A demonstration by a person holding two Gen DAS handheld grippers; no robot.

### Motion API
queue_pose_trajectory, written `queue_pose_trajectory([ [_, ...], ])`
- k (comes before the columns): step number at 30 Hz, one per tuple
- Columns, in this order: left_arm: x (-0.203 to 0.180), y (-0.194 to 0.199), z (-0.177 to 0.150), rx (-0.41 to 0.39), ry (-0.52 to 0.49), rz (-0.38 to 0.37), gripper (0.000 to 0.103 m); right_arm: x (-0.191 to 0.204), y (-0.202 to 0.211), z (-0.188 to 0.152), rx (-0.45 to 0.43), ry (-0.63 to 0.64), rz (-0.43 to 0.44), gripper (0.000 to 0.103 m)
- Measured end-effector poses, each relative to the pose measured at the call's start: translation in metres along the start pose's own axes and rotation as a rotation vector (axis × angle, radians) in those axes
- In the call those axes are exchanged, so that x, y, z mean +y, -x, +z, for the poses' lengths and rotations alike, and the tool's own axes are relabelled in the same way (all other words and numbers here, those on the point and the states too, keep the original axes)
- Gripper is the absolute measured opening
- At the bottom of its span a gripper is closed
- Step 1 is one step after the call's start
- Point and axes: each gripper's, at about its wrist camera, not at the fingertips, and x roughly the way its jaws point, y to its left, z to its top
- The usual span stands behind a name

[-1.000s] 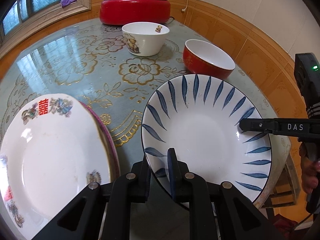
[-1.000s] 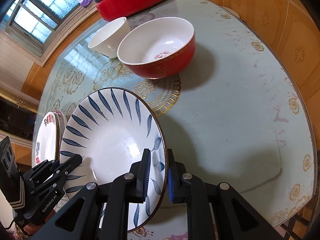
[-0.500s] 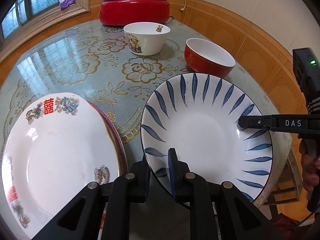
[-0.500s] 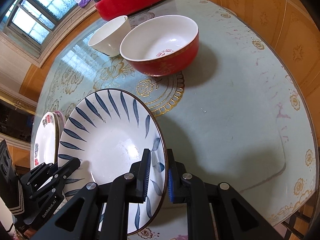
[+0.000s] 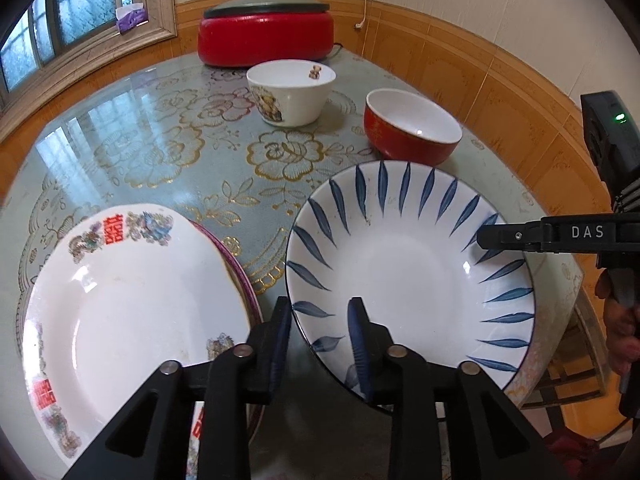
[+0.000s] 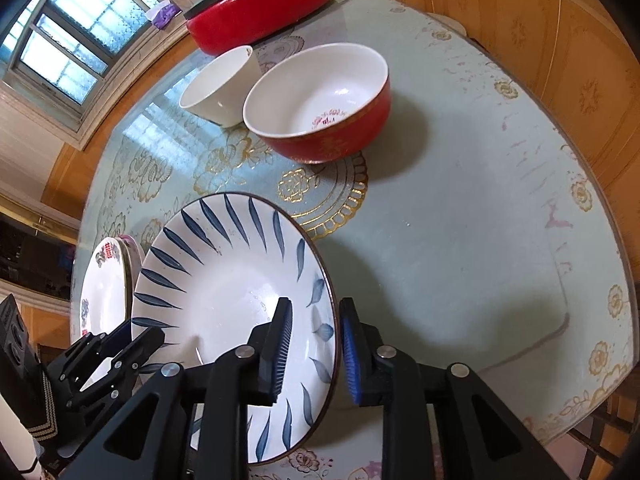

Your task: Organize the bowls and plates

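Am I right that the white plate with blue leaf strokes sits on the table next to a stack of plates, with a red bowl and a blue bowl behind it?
Not quite. The left wrist view shows no blue bowl: behind the white plate with blue leaf strokes stand the red bowl and a white bowl with a cartoon print. The stack of plates beside it on the table is right.

White plate (image 5: 408, 272) with blue leaves, red bowl (image 5: 412, 132), floral tablecloth (image 5: 160, 152)

A round table (image 5: 132, 152) under a glossy pale-green cover with gold flowers carried a red electric pot (image 5: 266, 38) with a grey lid at its far edge, below orange wall panelling (image 5: 472, 64) and beside a window (image 5: 60, 24) whose sill held a purple tissue pack (image 5: 130, 18).
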Motion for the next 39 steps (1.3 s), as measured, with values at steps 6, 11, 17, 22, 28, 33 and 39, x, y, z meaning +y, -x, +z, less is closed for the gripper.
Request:
queue_pose_trajectory([
  [6, -0.002, 0.03, 0.01, -0.094, -0.01, 0.034, 0.071, -0.007, 0.018, 0.005, -0.031, -0.006, -0.007, 0.028],
  [11, 0.001, 0.041, 0.032, -0.133, 0.014, 0.038, 0.084, -0.016, 0.029, 0.011, -0.056, -0.013, -0.02, 0.028],
  [17, -0.002, 0.038, 0.067, -0.143, 0.032, 0.045, 0.087, -0.031, 0.034, 0.033, -0.076, -0.038, -0.03, 0.028],
  [22, -0.008, 0.027, 0.101, -0.141, 0.044, 0.027, 0.087, -0.039, 0.034, 0.059, -0.105, -0.051, -0.04, 0.028],
  [28, -0.017, 0.003, 0.133, -0.108, 0.064, 0.037, 0.087, -0.037, 0.022, 0.097, -0.121, -0.041, -0.015, 0.031],
  [33, -0.026, -0.019, 0.147, -0.071, 0.071, 0.061, 0.087, -0.038, 0.0, 0.126, -0.096, -0.033, -0.018, 0.031],
  [39, -0.04, -0.046, 0.16, -0.048, 0.045, 0.069, 0.081, -0.046, -0.032, 0.145, -0.044, -0.037, 0.04, 0.026],
])
